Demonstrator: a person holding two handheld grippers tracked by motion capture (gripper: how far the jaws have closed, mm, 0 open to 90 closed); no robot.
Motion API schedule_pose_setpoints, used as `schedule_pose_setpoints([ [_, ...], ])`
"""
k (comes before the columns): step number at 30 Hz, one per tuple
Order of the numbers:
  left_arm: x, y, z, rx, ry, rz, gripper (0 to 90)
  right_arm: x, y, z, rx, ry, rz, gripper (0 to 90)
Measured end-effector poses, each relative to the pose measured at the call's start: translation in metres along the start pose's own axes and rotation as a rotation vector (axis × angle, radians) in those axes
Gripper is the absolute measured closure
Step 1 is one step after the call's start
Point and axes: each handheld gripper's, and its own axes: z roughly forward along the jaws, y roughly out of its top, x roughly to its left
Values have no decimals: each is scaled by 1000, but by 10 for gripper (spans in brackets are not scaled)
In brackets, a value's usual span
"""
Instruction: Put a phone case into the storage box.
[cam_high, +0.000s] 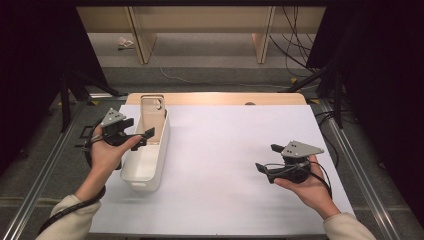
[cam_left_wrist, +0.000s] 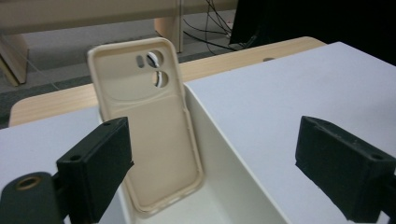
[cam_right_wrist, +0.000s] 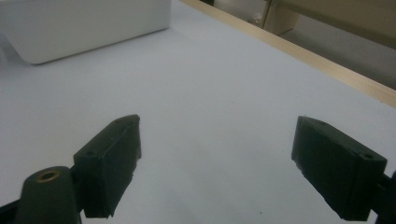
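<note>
Near the desk's (cam_high: 240, 165) left edge, a white bin (cam_high: 145, 165) holds a beige phone case (cam_high: 152, 117) propped upright against its far end wall. The left gripper view adds the case's camera cutouts (cam_left_wrist: 156, 67). Left gripper (cam_high: 141, 136) over the bin's rim, jaws spread, holding nothing. Right gripper (cam_high: 267, 157) near the right edge, spread above bare white surface, well apart from the bin.

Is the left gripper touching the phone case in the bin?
Apart. Left gripper view: left gripper fingers open, gap before the phone case.
</note>
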Motion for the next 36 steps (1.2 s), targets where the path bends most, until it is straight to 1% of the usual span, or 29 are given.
schedule_pose_setpoints([
  [2,-6,-4,-3,-4,-33,-3,112,0,0,0,1,-1,3,167],
  [8,-24,-13,-10,-11,-70,32,120,0,0,0,1,1,3,167],
  [11,-31,-18,-13,-7,-81,46,126,0,0,0,1,0,4,167],
  [16,-39,-25,-16,3,-91,56,128,0,0,0,-2,2,3,167],
  [21,-47,-32,-19,10,-104,75,133,0,0,0,-1,2,4,167],
  [24,-51,-36,-18,14,-125,83,137,0,0,0,-3,3,4,167],
  [28,-58,-40,-17,17,-141,93,140,0,0,0,-3,1,4,167],
  [33,-62,-43,-19,14,-143,110,145,-1,0,0,-2,3,8,167],
  [36,-65,-46,-22,10,-151,121,146,-1,0,-1,-3,4,8,167],
])
